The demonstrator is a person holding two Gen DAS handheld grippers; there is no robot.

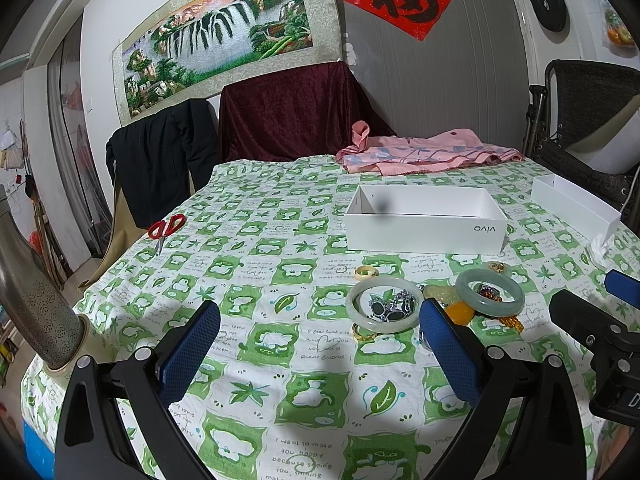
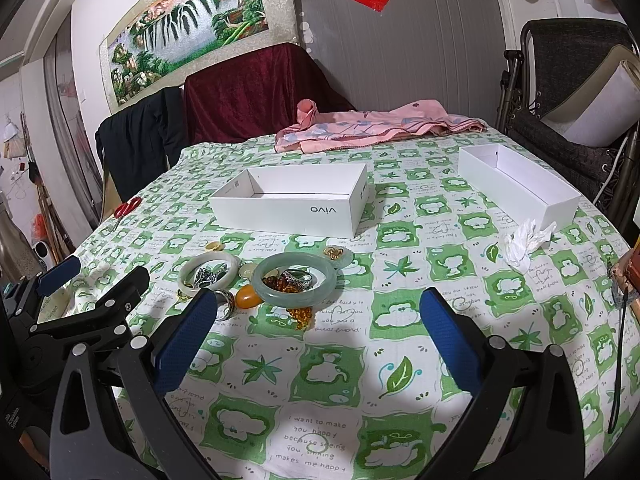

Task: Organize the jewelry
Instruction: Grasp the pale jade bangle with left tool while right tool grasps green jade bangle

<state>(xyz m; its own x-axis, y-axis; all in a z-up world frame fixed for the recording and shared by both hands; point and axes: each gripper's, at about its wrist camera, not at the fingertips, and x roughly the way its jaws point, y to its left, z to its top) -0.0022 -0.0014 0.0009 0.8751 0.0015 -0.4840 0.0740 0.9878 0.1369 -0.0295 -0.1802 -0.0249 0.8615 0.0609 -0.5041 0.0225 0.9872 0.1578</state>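
Table, covered in a green-and-white patterned cloth, carries all items. A pink cloth lies bunched at the far edge. The white vivo box sits open-topped near the middle of the table; a second white box stands toward the far right corner, a crumpled tissue just beside it. Red scissors lie near the left edge.

Left gripper: jaws spread wide, nothing between them, hovering above the cloth. Its right finger stands just in front of the jewelry cluster; contact cannot be determined.

Right gripper: jaws likewise spread wide and holding nothing, over bare cloth at the near side.

Jewelry lies grouped between the vivo box and the near edge. The green jade bangle encircles a ring and amber beads. The white jade bangle encircles silver-and-black pieces. An amber stone rests between the bangles. A gold ring lies toward the vivo box, apart from the bangles.
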